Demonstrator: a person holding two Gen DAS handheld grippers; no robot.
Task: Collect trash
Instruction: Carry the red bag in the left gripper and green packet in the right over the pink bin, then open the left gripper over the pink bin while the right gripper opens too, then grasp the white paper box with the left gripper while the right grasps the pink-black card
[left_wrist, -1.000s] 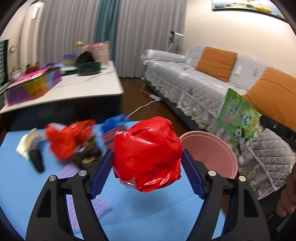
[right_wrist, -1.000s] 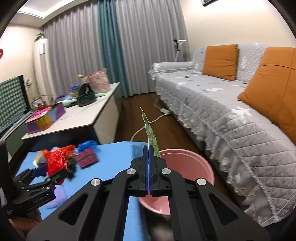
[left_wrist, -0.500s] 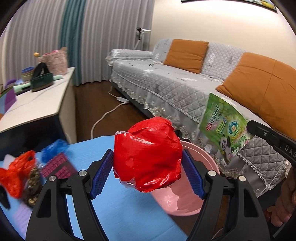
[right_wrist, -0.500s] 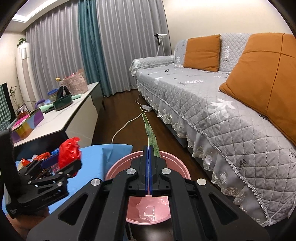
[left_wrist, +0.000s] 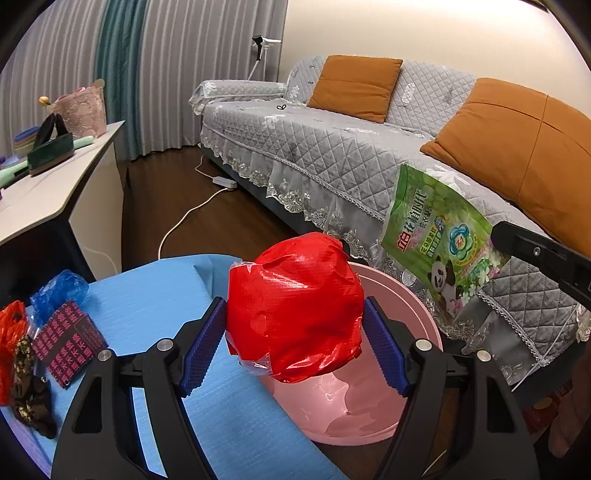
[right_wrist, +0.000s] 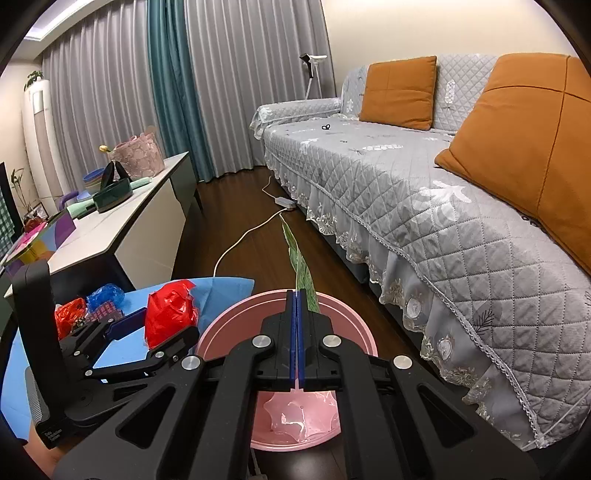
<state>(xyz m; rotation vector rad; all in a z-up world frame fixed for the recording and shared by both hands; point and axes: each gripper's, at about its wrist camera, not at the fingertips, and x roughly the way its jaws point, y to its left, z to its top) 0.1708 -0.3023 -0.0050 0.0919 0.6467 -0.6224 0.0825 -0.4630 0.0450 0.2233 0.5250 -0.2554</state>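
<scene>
Left tool (left_wrist: 295, 334) clamped on crumpled red plastic bag (left_wrist: 295, 310), glossy, balled, wide between blue pads; bag above near rim of pink bin (left_wrist: 402, 302), at edge of blue surface (left_wrist: 159, 291). Right tool (right_wrist: 297, 321) closed flat on green printed pouch (left_wrist: 439, 236), thin and edge-on in its own view, held over bin mouth. Bin on dark wood floor, just beside sofa (right_wrist: 424, 192) skirt. Open floor strip between sofa and white cabinet (right_wrist: 122, 221). More trash on surface at left: blue wrapper (left_wrist: 59, 293), patterned packet (left_wrist: 68, 343).
</scene>
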